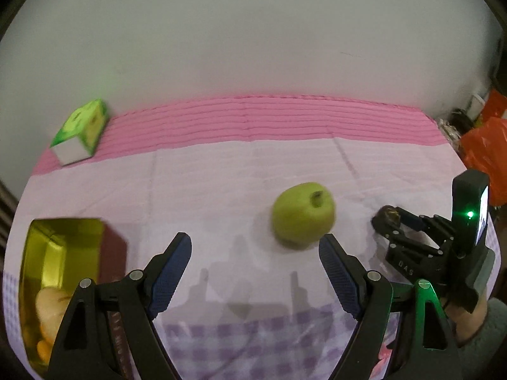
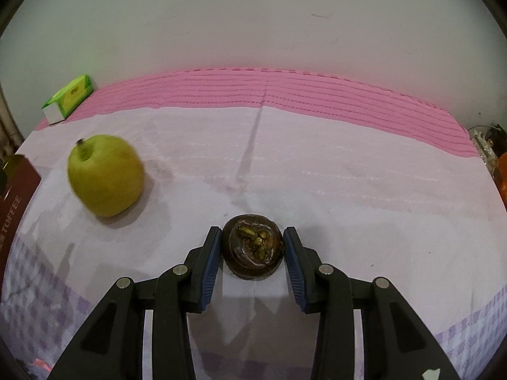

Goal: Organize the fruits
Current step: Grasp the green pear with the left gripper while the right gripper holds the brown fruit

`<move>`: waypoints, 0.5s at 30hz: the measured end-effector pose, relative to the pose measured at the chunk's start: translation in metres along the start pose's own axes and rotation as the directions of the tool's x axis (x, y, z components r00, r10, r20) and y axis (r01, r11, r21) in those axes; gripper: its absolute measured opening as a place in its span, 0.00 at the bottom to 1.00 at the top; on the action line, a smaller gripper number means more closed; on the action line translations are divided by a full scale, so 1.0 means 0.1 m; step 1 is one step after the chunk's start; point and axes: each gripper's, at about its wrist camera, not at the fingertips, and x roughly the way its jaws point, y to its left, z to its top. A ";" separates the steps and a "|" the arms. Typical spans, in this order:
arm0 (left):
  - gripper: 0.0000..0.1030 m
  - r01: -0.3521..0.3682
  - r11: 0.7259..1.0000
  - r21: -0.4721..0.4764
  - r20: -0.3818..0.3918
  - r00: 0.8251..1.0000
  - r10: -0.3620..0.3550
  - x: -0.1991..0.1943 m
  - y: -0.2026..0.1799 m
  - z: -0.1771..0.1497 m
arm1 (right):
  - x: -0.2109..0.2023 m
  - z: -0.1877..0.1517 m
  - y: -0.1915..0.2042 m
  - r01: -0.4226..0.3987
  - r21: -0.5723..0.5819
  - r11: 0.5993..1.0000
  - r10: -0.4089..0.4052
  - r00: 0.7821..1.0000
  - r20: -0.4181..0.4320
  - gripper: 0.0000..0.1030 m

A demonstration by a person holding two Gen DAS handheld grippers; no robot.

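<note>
Right gripper (image 2: 252, 247) brackets a dark brown fruit (image 2: 252, 251), pads just beside it, contact unclear. Left gripper (image 1: 255, 248) gapes wide; green apple (image 1: 302, 220) at one o'clock, gold-lined box (image 1: 63, 250) at nine.

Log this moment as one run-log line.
left gripper: open, near green apple | right gripper: straddling dark brown fruit, contact unclear | gold box: holds fruit | stage: picking
</note>
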 end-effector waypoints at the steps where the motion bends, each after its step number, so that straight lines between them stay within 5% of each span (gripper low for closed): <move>1: 0.80 0.011 1.000 0.013 0.003 1.000 -0.011 0.04 -0.05 0.00 | 0.01 0.01 0.00 -0.002 0.008 1.000 0.002 1.000 0.000 0.36; 15: 0.80 0.100 0.991 0.088 -0.029 0.995 -0.098 0.58 -0.29 0.08 | -0.01 0.03 -0.01 -0.004 0.015 1.000 0.004 1.000 0.002 0.36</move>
